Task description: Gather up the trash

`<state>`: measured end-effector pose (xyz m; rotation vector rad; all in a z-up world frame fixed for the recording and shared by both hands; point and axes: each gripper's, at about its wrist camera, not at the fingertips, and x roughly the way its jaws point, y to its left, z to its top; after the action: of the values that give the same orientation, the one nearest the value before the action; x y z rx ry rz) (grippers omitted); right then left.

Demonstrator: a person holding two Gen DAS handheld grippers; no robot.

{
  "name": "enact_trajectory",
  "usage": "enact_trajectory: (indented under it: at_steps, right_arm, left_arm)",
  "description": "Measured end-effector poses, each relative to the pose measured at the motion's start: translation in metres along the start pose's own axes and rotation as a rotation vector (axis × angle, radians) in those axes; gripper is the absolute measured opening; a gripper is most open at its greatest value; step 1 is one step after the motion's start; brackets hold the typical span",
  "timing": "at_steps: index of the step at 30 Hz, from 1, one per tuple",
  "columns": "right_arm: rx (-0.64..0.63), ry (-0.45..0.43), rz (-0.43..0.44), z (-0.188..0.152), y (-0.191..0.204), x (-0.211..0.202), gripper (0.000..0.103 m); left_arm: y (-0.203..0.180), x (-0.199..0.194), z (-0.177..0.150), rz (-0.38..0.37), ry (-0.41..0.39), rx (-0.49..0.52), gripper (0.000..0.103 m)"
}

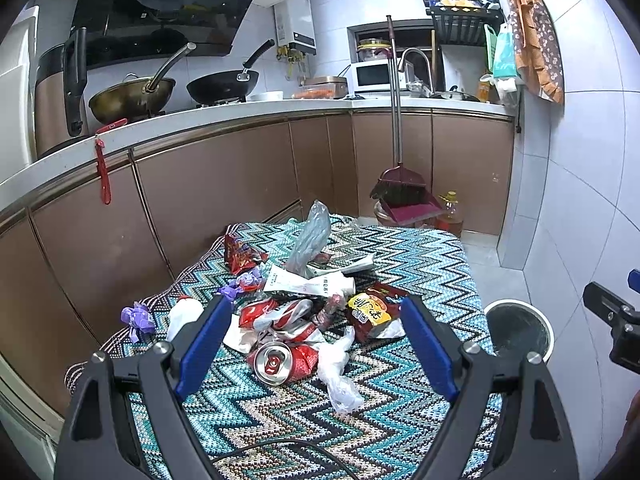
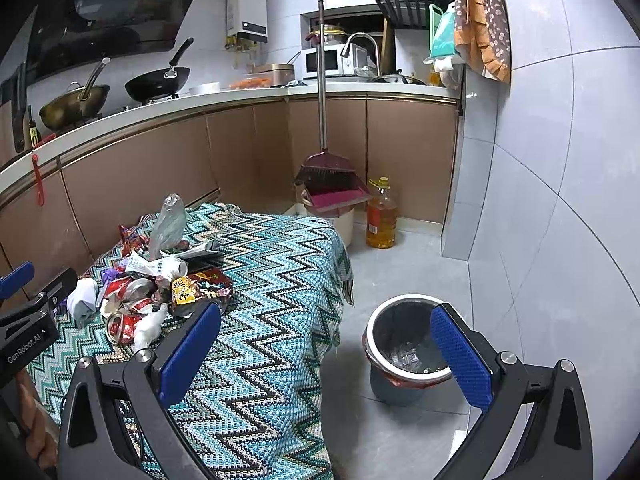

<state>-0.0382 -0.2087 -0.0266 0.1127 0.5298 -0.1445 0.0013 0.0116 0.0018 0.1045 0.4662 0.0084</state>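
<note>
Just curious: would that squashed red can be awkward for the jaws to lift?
Probably light: the crushed can looks empty, its opening bare. Its dented sides should grip better than smooth ones. It may drag the white plastic bag touching it.

Two woks (image 1: 132,96) sit on the stove at upper left, under a dark hood (image 1: 160,8). A white microwave (image 1: 374,76) stands near the frame's upper middle, beside a curved faucet (image 1: 414,60). A broom with dustpan (image 2: 332,184) leans against brown cabinets (image 1: 224,184); an oil bottle (image 2: 382,216) stands just right of it on the floor.
</note>
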Motion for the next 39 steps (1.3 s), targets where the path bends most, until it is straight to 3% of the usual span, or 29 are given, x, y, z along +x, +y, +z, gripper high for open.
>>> enact_trajectory:
  at_steps: [39]
  right_arm:
    - [-0.042, -0.017, -0.012, 0.004, 0.009, 0.002, 0.103]
  left_arm:
    - [0.004, -0.001, 0.005, 0.033, -0.047, -0.015, 0.086]
